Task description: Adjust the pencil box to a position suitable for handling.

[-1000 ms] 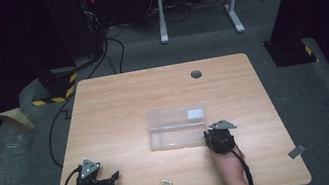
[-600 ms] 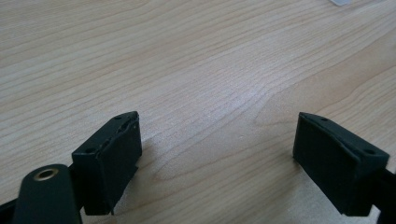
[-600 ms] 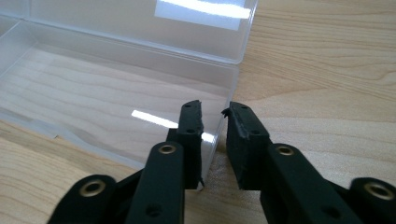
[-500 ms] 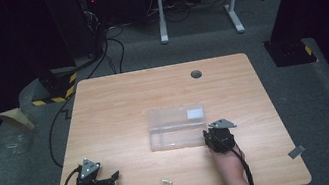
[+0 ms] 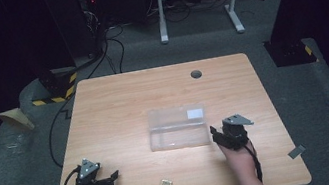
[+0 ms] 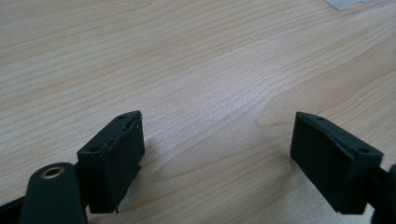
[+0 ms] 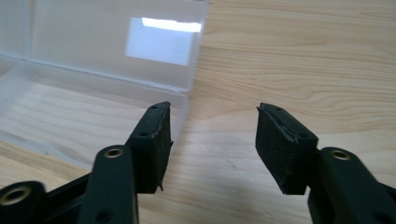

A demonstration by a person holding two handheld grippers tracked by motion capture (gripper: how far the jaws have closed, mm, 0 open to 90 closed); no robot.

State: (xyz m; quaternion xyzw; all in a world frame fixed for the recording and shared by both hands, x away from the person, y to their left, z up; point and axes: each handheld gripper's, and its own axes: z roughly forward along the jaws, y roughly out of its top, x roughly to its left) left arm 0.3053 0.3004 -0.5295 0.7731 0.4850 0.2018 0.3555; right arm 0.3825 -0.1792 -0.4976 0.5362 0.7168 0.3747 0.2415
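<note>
Clear plastic box (image 5: 178, 127) lies open just left of the right gripper (image 5: 220, 134), whose jaws have just been opening, nothing between them. Left gripper (image 5: 110, 176) is spread, well apart from it.

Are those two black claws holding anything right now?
No. The left gripper is open over bare table; the right gripper, just opening, is empty beside the clear box.

The left tool (image 6: 217, 161) stands wide apart over bare wooden table (image 6: 196, 60); nothing between its jaws.
</note>
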